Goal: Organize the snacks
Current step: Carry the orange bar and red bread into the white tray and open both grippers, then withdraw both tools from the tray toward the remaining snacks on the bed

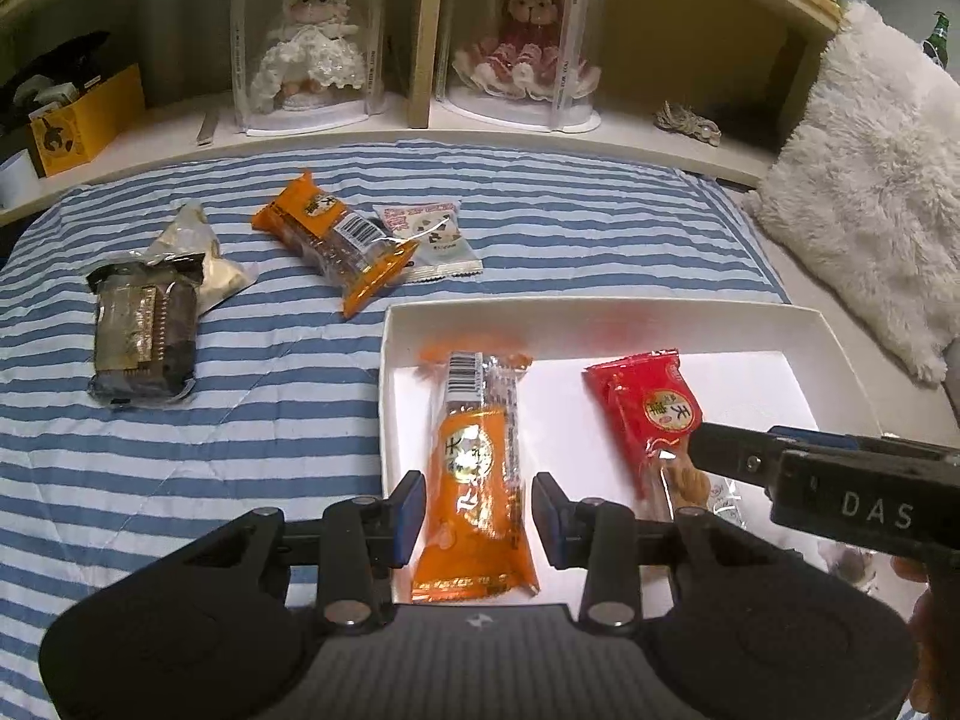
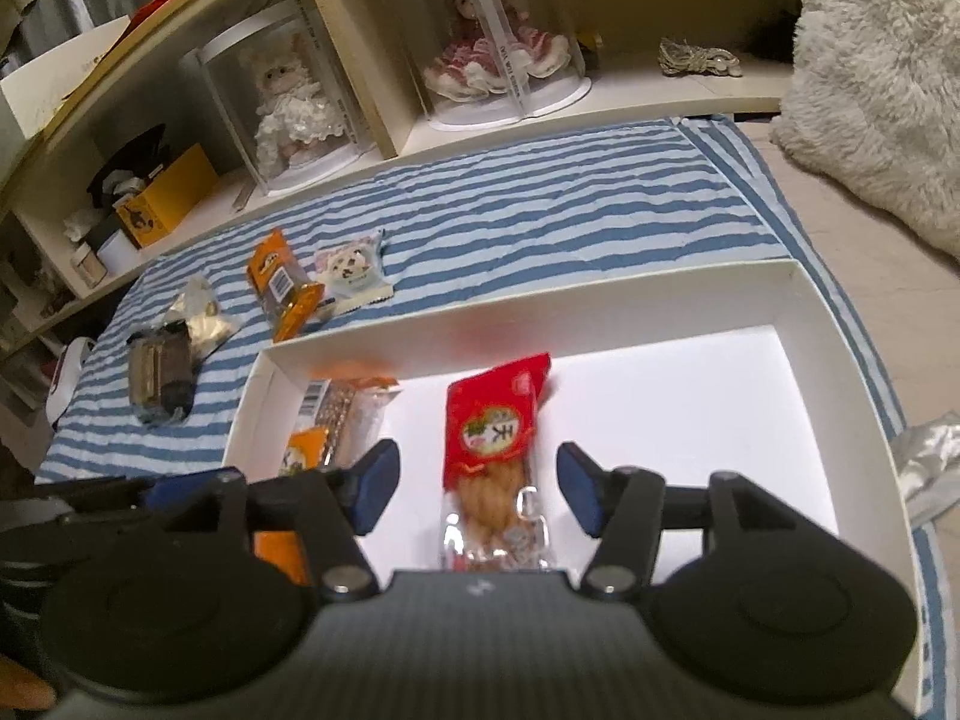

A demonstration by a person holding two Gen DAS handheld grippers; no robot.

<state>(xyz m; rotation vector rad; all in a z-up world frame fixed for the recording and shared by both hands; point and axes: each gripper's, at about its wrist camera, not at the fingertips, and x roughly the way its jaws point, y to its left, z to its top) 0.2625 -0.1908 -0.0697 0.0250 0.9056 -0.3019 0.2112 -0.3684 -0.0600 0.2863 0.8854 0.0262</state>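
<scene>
The white letters "DAS" are printed on the black body of the right gripper [image 1: 696,450] seen in the left wrist view. Barcodes are carried by the orange plastic snack packet [image 1: 477,468] in the white box and by the orange packet [image 1: 336,240] on the striped bedcover; the round label characters cannot be read reliably.

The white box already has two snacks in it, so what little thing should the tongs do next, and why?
Probably lift both tongs away from the white box. The orange packet and the red packet both lie flat inside it, and neither pair of pads presses on its packet. Four snacks wait on the striped blanket; the other orange packet looks nearest.
</scene>
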